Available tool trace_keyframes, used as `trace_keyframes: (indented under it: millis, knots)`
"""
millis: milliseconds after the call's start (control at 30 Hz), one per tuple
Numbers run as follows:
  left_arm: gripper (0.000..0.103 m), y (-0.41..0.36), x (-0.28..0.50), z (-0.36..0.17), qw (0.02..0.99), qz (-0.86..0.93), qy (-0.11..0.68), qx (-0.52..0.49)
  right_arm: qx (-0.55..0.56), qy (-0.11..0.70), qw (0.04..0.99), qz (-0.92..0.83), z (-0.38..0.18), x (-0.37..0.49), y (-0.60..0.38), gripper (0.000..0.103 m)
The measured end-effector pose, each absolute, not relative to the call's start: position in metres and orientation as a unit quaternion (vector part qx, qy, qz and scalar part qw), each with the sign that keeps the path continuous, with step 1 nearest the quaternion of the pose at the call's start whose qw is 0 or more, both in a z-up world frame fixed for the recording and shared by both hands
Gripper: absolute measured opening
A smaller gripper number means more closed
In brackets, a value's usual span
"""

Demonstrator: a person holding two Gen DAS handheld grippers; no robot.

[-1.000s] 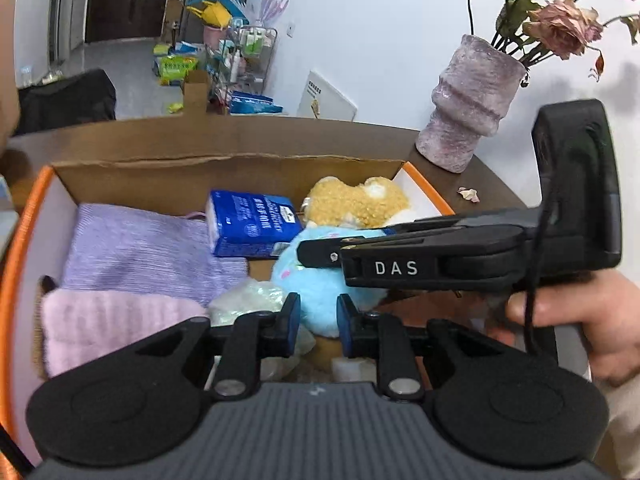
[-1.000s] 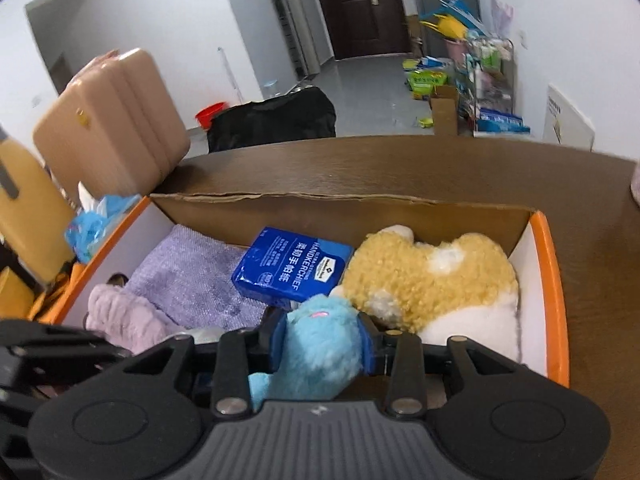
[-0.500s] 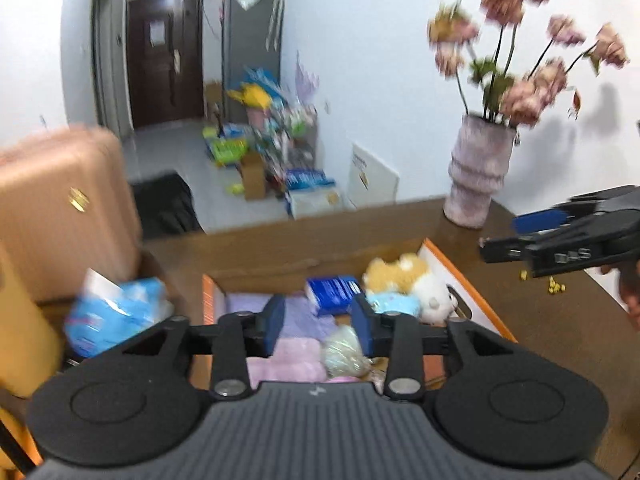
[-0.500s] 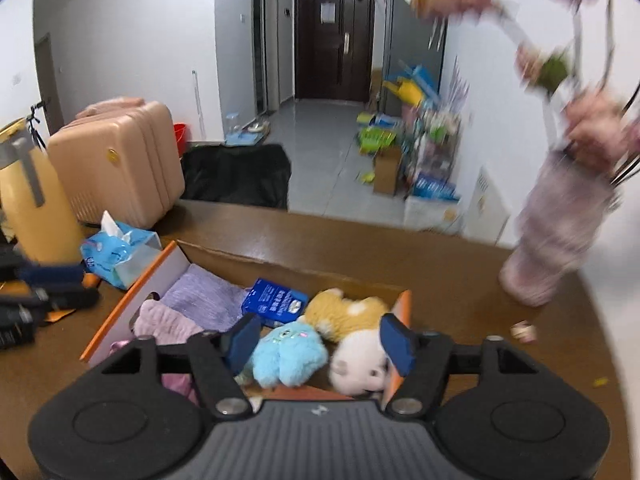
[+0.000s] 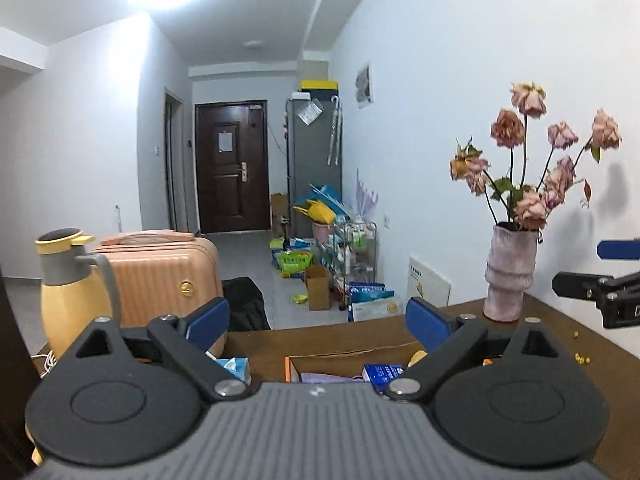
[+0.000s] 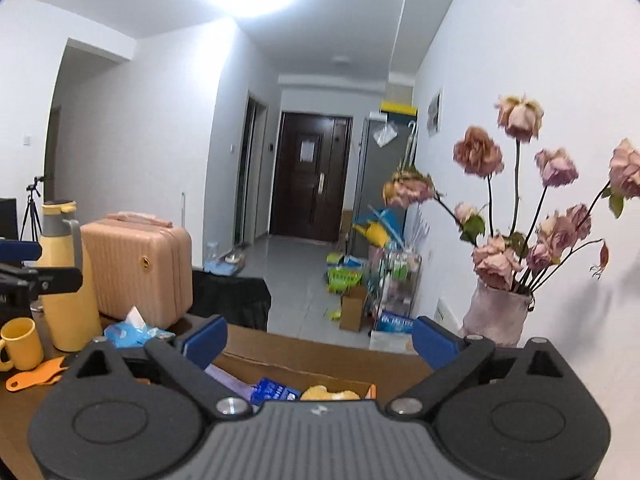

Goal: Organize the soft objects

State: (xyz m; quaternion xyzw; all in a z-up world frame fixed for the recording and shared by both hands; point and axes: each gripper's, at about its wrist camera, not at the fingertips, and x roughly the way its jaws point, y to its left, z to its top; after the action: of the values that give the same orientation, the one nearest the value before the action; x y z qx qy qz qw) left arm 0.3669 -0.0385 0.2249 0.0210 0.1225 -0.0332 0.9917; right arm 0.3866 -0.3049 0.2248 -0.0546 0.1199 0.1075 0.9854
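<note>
my left tongs [image 5: 318, 322] are spread wide, nothing between the two blue pads, pointing level over the table toward the hallway. my right tongs [image 6: 318, 338] same: spread wide, holding nothing, raised above the box.

the cardboard box [image 5: 352, 354] with orange rim sits right below both, mostly cut off by the gripper bodies. in it, left view: lilac cloth [image 5: 326, 378] at 6 o'clock, one blue tissue pack [image 5: 382, 372] just beside it toward 5, a sliver of the yellow plush [image 5: 418, 356]. right view shows the same blue pack [image 6: 274, 394] and more of the yellow plush [image 6: 330, 393] at 6 o'clock. the rest of the box contents are hidden in both views.

view differences:
- only the right view shows one yellow mug [image 6: 20, 342] and one orange scraper-like tool [image 6: 34, 378] at 8 o'clock, plus a tripod [image 6: 30, 210] at 9.
- only the left view shows small yellow crumbs [image 5: 582, 356] on the table [image 5: 320, 340] at 4 o'clock.
- each view catches the other tongs at frame edge: right ones at 3 o'clock in the left view, left ones at 9 in the right view.

both views: one yellow thermos [image 5: 72, 288], one pink suitcase [image 5: 168, 276], one light blue wipes pack [image 6: 136, 330], one vase [image 5: 510, 274] of wilted pink roses, seven or so blooms.
</note>
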Motion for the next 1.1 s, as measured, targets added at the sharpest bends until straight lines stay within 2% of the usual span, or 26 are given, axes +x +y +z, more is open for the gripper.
trace_keyframes:
  millis: [367,800,867,1000,1100]
  knots:
    - [0.1,-0.026,0.303,0.22,0.994,-0.033,0.104,0.014,-0.002,0.107,0.989,0.106,0.221,0.327,-0.302,0.1]
    - [0.103,0.002,0.116,0.148,0.997,-0.022,0.056,0.048,0.0,0.101,0.99,0.1,0.142,0.143,-0.303,0.1]
    - [0.103,0.008,0.083,0.137,0.998,-0.013,0.044,0.035,-0.013,0.101,0.989,0.105,0.129,0.112,-0.3,0.102]
    - [0.103,0.018,0.034,0.11,0.998,0.003,0.061,0.0,-0.015,0.104,0.99,0.089,0.097,0.054,-0.291,0.103]
    - [0.103,0.019,0.01,0.093,0.997,0.031,0.071,0.023,0.011,0.094,0.994,0.062,0.078,0.016,-0.283,0.103]
